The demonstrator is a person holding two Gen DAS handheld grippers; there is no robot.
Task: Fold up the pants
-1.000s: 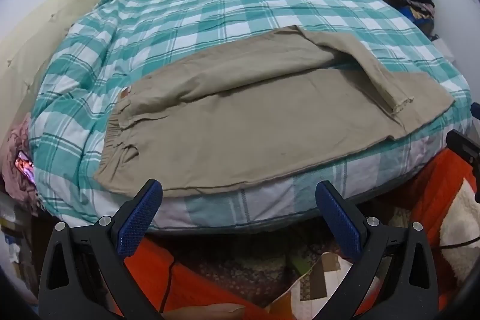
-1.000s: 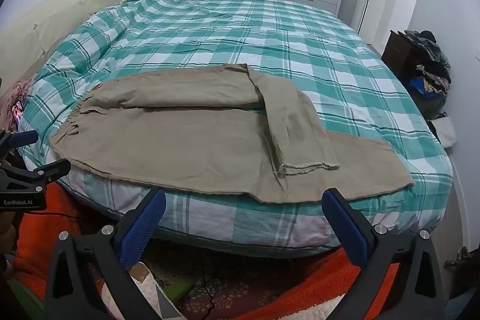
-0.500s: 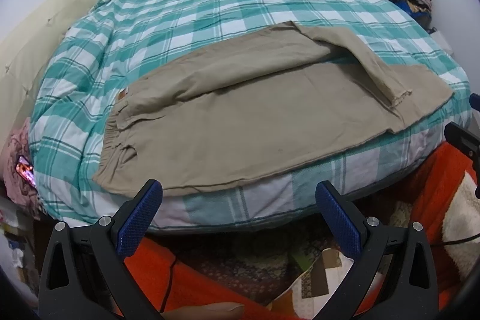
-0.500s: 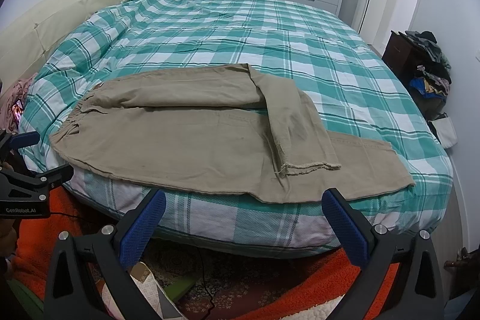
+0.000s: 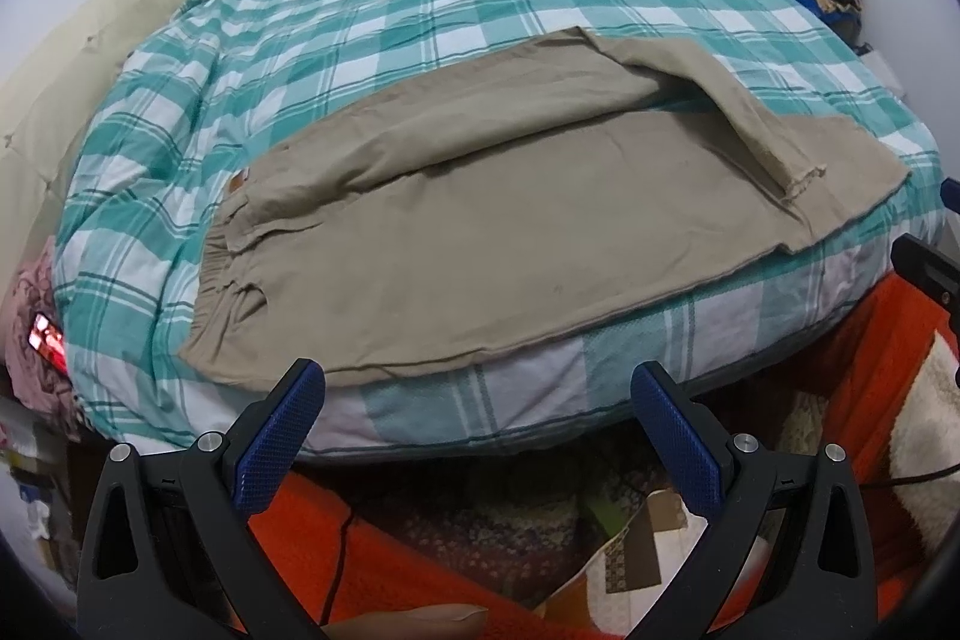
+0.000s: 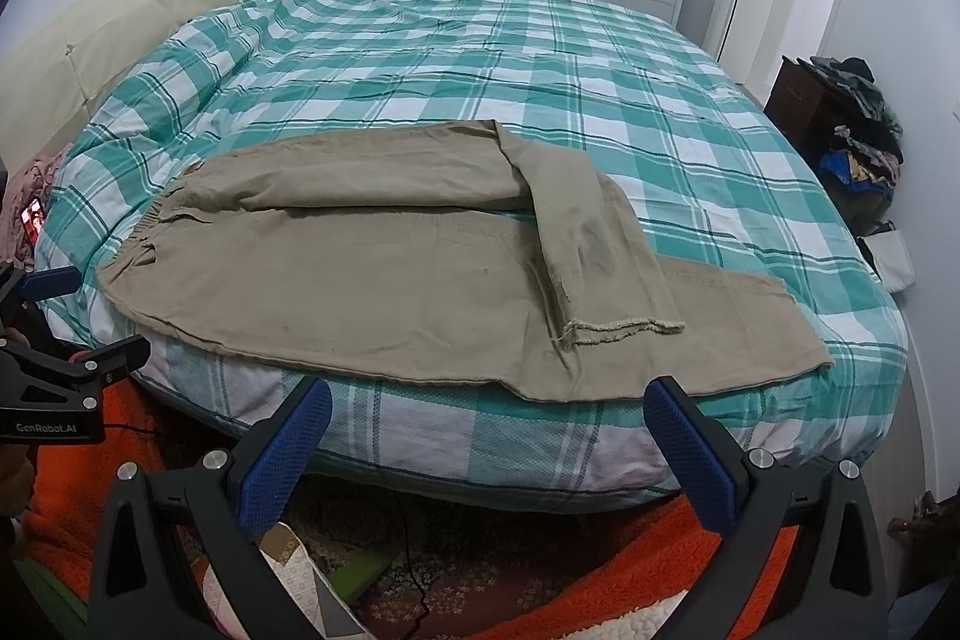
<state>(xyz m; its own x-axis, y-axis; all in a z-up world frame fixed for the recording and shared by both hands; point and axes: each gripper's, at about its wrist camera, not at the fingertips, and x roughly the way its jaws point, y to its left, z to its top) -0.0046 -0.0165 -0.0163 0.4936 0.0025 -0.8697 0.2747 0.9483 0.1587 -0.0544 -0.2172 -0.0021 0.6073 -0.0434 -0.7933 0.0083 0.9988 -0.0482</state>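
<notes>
Left gripper and right gripper: fingers wide apart, nothing between them, both short of the bed's near edge. Pants lie flat along that edge of the bed, far leg folded back across the near one.

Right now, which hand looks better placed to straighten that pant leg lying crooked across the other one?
Probably the right. The crooked leg's frayed hem lies just ahead of the right tool, open and empty. The left tool faces the waistband end.
</notes>
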